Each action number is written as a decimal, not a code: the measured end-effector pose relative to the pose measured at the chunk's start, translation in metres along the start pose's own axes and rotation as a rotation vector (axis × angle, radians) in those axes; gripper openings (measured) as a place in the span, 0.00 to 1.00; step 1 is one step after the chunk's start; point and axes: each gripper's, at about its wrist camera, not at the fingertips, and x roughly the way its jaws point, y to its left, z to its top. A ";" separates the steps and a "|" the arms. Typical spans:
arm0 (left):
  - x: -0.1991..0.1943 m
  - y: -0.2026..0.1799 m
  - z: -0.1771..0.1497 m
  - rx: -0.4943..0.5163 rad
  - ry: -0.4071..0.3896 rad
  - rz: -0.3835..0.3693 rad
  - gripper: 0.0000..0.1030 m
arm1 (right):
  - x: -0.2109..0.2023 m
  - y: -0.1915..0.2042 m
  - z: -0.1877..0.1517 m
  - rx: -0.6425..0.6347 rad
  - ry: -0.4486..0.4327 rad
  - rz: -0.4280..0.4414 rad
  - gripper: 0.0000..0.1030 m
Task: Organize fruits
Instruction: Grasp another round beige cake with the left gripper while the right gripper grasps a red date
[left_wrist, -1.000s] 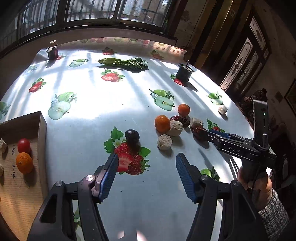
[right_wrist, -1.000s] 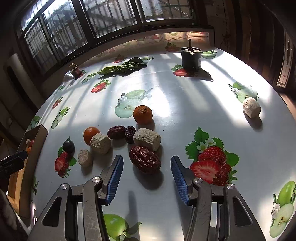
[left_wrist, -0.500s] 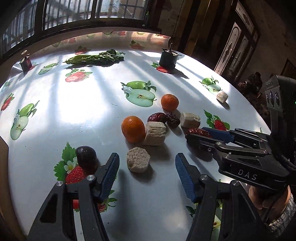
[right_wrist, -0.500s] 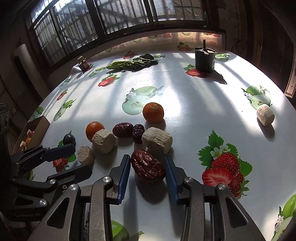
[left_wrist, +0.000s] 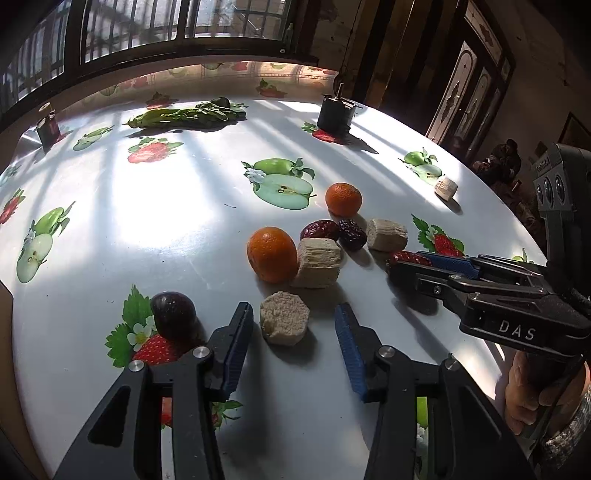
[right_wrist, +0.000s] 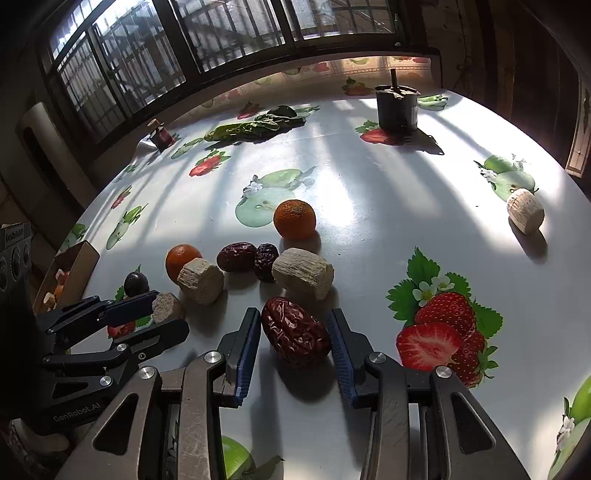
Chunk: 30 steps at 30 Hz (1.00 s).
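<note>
Right tool (right_wrist: 293, 313) has just been closing and now clamps a wrinkled, glossy dark-red date (right_wrist: 295, 332) low on the tabletop (right_wrist: 369, 184); both blue ribbed pads appear to press its sides. Left tool (left_wrist: 293, 309) has also just been narrowing, yet stands loose around a crumbly beige chunk (left_wrist: 283, 317). A gap shows at the right pad, and at the left pad contact is hard to judge.

A glossy white cloth printed with strawberries and apples covers the tabletop. At the far edge lie limp leafy greens (left_wrist: 184, 116), with one dark can (left_wrist: 334, 114) and one small jar (left_wrist: 48, 125) on either side of them. A cardboard box (right_wrist: 79, 264) at the left edge holds a few small pieces.

Two round, pebbled oranges (left_wrist: 272, 254) (left_wrist: 343, 199) sit in the middle. Counting the chunk between the left tool's pads, four fibrous beige pieces show: a block (left_wrist: 318, 263) touching the near orange, a stubby cylinder (left_wrist: 387, 234), and one (left_wrist: 446, 187) well apart on the right. Two more dates (left_wrist: 319, 230) (left_wrist: 351, 233) lie touching each other. One smooth dark plum (left_wrist: 173, 314) rests on a strawberry print.
</note>
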 end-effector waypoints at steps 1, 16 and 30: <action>0.000 -0.001 0.000 0.004 0.000 0.004 0.43 | -0.001 0.000 -0.001 0.004 0.000 0.005 0.39; -0.008 0.006 -0.003 -0.039 -0.041 0.031 0.26 | -0.007 -0.001 -0.002 0.000 -0.029 -0.006 0.39; -0.133 0.036 -0.051 -0.222 -0.150 -0.012 0.26 | -0.039 0.035 -0.012 -0.005 -0.048 0.081 0.39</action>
